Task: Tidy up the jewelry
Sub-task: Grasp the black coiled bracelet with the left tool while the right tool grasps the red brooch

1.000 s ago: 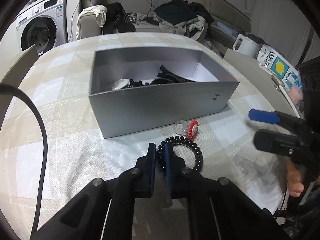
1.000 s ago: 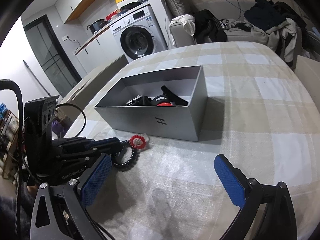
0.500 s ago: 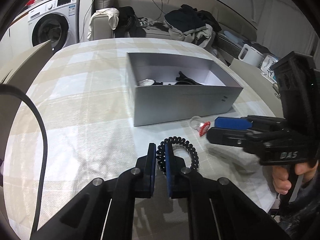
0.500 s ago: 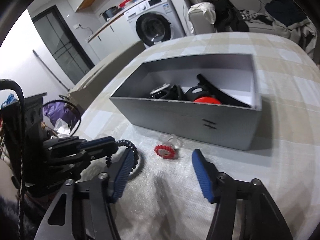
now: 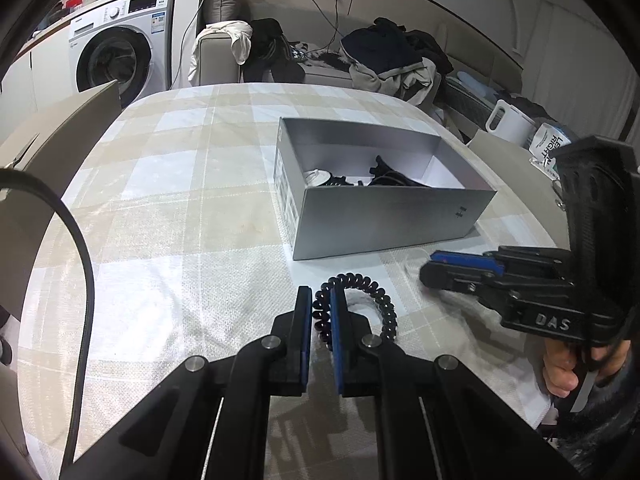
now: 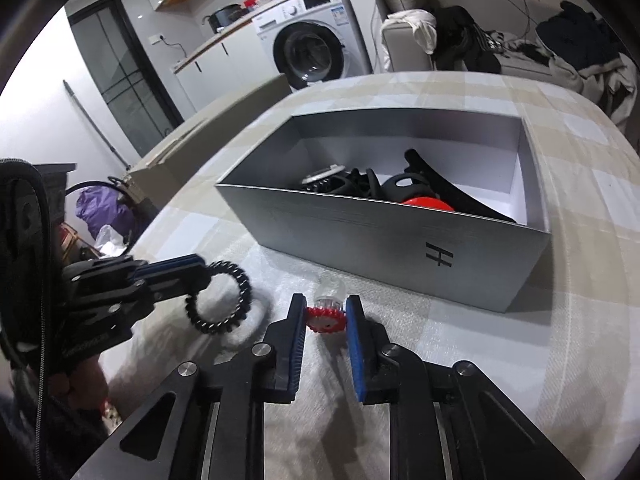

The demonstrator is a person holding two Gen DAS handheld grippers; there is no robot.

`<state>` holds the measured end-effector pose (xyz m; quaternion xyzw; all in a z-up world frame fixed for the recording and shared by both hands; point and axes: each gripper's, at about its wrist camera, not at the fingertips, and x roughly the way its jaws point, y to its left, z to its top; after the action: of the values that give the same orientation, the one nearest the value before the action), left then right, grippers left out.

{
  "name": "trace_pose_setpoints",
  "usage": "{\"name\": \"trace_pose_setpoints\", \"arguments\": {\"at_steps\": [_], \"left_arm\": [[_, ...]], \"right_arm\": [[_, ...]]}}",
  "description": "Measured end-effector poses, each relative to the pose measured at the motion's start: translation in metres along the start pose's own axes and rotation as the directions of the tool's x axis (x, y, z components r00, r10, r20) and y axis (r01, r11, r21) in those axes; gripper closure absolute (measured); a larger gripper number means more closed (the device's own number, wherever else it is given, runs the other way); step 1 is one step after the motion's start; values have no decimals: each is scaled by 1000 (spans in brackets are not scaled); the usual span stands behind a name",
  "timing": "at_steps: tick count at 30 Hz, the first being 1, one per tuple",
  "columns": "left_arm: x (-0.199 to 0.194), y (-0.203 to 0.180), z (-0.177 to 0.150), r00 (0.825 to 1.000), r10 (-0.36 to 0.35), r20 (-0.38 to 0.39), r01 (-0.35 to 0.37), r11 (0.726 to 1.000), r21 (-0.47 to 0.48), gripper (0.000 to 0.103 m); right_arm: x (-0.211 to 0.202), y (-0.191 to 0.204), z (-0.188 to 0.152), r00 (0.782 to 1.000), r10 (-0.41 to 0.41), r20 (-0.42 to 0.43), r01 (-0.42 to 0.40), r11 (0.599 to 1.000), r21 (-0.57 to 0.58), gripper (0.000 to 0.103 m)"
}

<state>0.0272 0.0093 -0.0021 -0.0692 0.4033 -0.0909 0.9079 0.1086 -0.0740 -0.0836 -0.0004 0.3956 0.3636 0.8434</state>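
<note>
My left gripper (image 5: 321,307) is shut on a black spiral hair tie (image 5: 374,298), held just above the tablecloth; it also shows in the right wrist view (image 6: 224,297). My right gripper (image 6: 326,316) has closed around a red toothed ring with a clear band (image 6: 327,312) lying on the cloth, its pads touching both sides. The grey open box (image 6: 400,236) stands just beyond, holding black hair pieces, a white item and something red (image 6: 428,202). The box also shows in the left wrist view (image 5: 384,216).
The table has a beige checked cloth (image 5: 180,208). A chair back (image 5: 52,128) stands at the left edge. A washing machine (image 5: 120,56), a sofa with clothes (image 5: 384,56) and a white kettle (image 5: 510,122) lie beyond the table.
My right gripper moved in toward the red ring and closed its jaws from wide open onto it. My left gripper, still holding the hair tie, pulled back from the box.
</note>
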Motion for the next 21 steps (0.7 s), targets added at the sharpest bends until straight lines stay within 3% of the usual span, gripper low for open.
{"name": "trace_pose_setpoints", "arguments": {"at_steps": [6,12,21], "left_arm": [[-12,-7,12,999,-35,39,35,999,12,99],[-18,-13,36,994,-68,91,65,997,31,99],[-6,-14,61,991,-52,126,45,997,55,99]], "right_arm": [[-35,-6,-1,996,41,77,-42,999,21,85],[-64,-17,8,987,5,163,-16,998,62,85],[-70,-29,20,980,-29,196,6,993,119,85]]}}
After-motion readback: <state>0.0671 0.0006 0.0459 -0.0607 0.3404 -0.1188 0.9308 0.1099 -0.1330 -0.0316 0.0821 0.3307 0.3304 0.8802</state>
